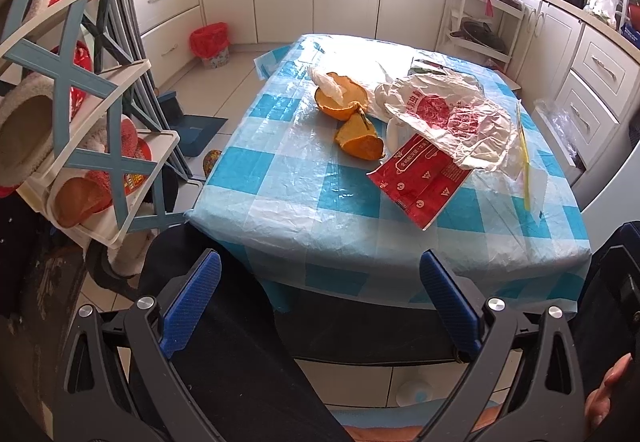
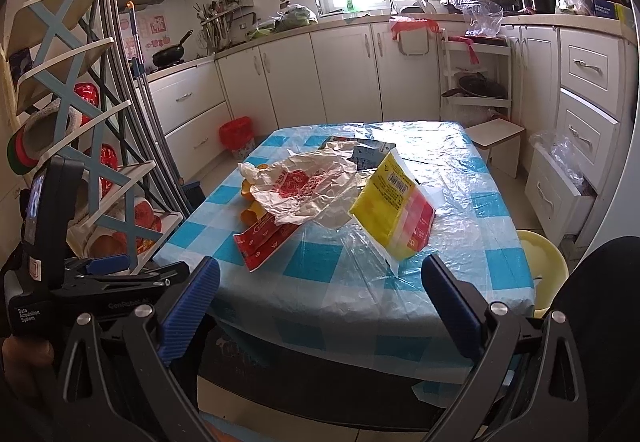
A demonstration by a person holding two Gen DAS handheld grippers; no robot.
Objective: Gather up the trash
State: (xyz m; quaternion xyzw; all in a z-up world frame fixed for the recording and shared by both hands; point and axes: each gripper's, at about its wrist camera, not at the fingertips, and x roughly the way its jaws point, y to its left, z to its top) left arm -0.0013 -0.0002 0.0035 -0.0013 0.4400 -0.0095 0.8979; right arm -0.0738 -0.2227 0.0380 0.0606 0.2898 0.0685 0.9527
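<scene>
While both claws hang short of the near edge of the checked surface [image 1: 280,178], nothing is held. The left claw [image 1: 320,306] gapes wide, its blue pads well apart and empty; the right claw [image 2: 320,306] is spread just as far, also empty. On the floor at ten o'clock from the surface stands a red-lined bin [image 1: 210,42]. On the surface, from the left: a white tissue [image 1: 328,82] resting in one orange peel half [image 1: 340,102], a second peel piece [image 1: 358,140] just beside it, then a red packet [image 1: 420,182] partly under a crumpled white bag with red print [image 1: 448,118]. At three o'clock of that bag, in the right wrist view, a yellow packet [image 2: 390,202] stands tilted — touching clear plastic film.
</scene>
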